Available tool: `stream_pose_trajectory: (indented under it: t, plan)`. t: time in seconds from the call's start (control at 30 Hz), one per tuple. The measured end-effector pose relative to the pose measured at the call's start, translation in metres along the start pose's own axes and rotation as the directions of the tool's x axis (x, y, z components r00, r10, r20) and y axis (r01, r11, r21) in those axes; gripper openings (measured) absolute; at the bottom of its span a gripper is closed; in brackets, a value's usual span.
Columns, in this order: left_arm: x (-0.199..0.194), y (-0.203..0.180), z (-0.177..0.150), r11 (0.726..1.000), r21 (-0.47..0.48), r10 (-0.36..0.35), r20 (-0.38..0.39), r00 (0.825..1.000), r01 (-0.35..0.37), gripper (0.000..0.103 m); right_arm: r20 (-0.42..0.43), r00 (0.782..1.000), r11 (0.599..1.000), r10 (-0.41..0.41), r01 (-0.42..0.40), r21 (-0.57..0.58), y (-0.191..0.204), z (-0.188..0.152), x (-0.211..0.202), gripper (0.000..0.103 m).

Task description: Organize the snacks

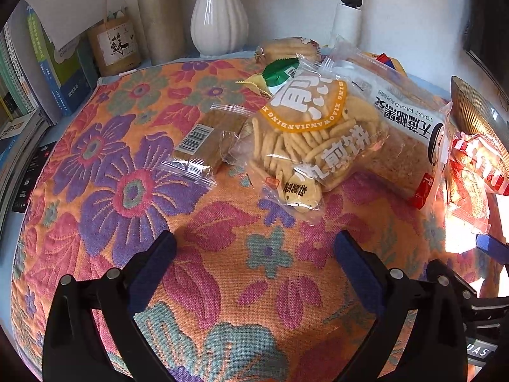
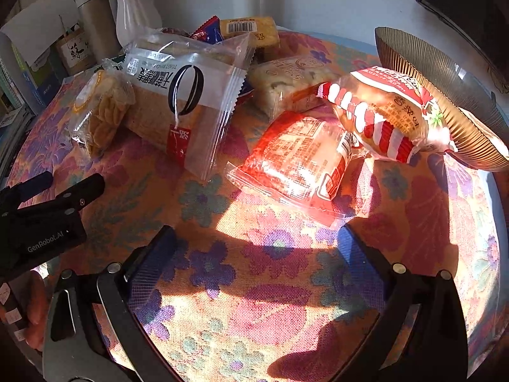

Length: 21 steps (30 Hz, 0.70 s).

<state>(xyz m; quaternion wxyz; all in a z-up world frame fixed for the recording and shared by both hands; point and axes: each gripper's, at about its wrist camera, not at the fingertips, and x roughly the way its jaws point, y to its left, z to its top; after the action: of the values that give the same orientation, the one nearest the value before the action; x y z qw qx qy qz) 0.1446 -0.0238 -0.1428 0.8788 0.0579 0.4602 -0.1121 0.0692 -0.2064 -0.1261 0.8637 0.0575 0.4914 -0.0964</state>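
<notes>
Snack packets lie on a floral tablecloth (image 1: 105, 172). My left gripper (image 1: 254, 251) is open and holds nothing, just short of a clear bag of cracker sticks (image 1: 311, 137). That bag leans on a toast bread bag (image 1: 404, 133), and a barcoded biscuit packet (image 1: 200, 146) lies to its left. Ahead of my open, unloaded right gripper (image 2: 254, 248) lies a flat red packet (image 2: 296, 165). A red-and-white striped packet (image 2: 381, 114) leans on the ribbed gold bowl (image 2: 445, 95). The right wrist view also shows the toast bread bag (image 2: 184, 102), the cracker bag (image 2: 101, 111) and the left gripper (image 2: 73, 178).
A white vase (image 1: 219, 16), a beige flask (image 1: 159, 16), a tea canister (image 1: 114, 44) and books (image 1: 38, 73) line the back left. More packets (image 2: 248, 30) pile up at the back. A white camera device (image 1: 348, 16) stands behind them, and a dark screen (image 2: 467, 3) hangs top right.
</notes>
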Motion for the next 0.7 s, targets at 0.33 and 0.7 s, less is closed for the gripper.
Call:
stream_pose_trajectory:
  t: [0.33, 0.7]
  plan:
    - [0.0012, -0.0011, 0.0, 1.0, 0.005, 0.006, -0.003, 1.0, -0.006, 0.098, -0.001, 1.0, 1.0, 0.007, -0.007, 0.001, 0.0007, 0.0006, 0.001, 0.1]
    - [0.0014, -0.0005, 0.0001, 1.0, 0.008, 0.007, -0.002, 1.0, -0.007, 0.098, -0.001, 1.0, 1.0, 0.006, -0.006, -0.001, 0.001, 0.0015, 0.002, 0.1]
